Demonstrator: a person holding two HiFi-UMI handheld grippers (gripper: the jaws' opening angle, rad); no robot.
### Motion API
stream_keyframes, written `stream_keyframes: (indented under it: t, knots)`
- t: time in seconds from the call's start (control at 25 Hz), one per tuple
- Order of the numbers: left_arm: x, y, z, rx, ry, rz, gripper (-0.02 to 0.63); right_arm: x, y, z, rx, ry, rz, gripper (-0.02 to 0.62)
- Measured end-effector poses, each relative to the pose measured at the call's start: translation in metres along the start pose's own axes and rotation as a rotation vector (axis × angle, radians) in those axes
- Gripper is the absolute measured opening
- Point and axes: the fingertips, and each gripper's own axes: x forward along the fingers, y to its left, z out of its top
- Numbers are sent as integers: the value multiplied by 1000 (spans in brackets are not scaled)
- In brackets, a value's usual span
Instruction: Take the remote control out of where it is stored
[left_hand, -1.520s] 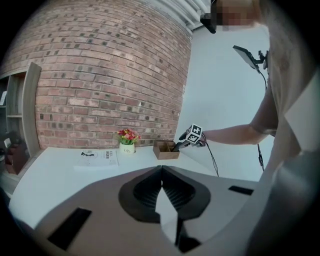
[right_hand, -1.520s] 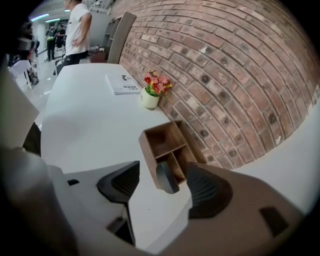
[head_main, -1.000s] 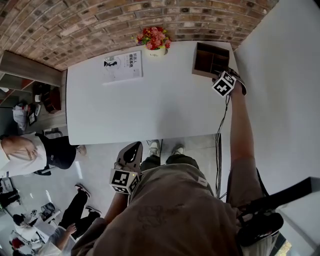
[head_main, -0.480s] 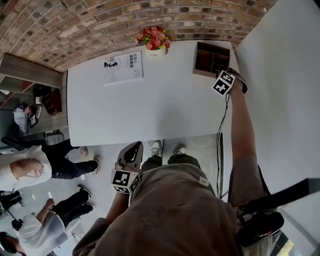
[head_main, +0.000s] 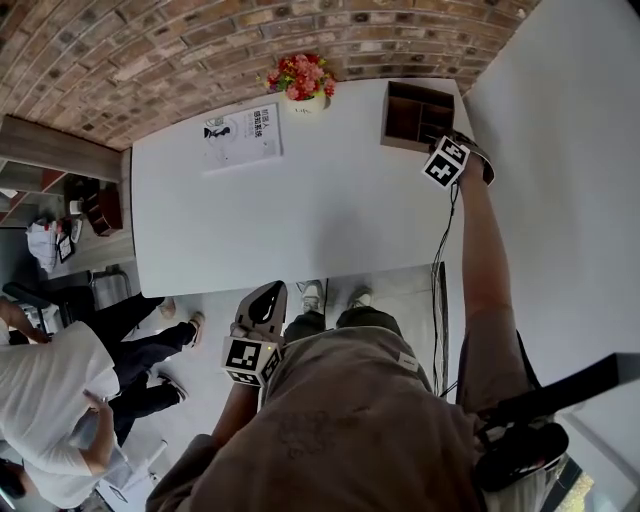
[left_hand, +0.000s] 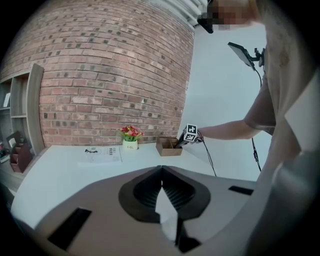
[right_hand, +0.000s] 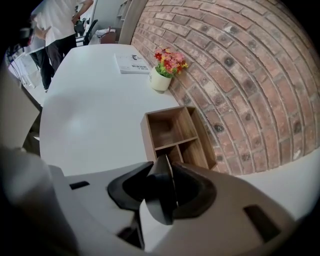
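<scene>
A wooden organiser box (head_main: 415, 115) with open compartments stands at the far right corner of the white table (head_main: 300, 220). My right gripper (head_main: 443, 150) reaches to the box's near side. In the right gripper view its jaws (right_hand: 167, 167) are closing on a dark flat slab, the remote control (right_hand: 161, 197), which stands upright between them just in front of the box (right_hand: 172, 132). My left gripper (head_main: 262, 310) hangs low beside my body, off the table, its jaws (left_hand: 161, 170) shut with nothing in them.
A pot of red flowers (head_main: 300, 80) and a white booklet (head_main: 243, 135) sit at the table's back edge by the brick wall. A black cable (head_main: 440, 260) hangs down the table's right side. People (head_main: 60, 400) move on the floor at left.
My right gripper has stayed at the box, shifting only slightly. The people on the floor at left have walked about. The left gripper has not moved.
</scene>
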Motion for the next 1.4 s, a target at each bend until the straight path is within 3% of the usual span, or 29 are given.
stream_keyframes:
  t: [0.76, 1.2, 1.4]
  knots:
    - [8, -4, 22, 48, -51, -85, 12, -61, 4, 7, 49, -36, -105, 121]
    - [6, -5, 31, 87, -52, -150, 12, -136, 15, 15, 64, -93, -306, 121]
    - [8, -11, 48, 145, -114, -189, 12, -181, 20, 21, 85, -146, -426, 121]
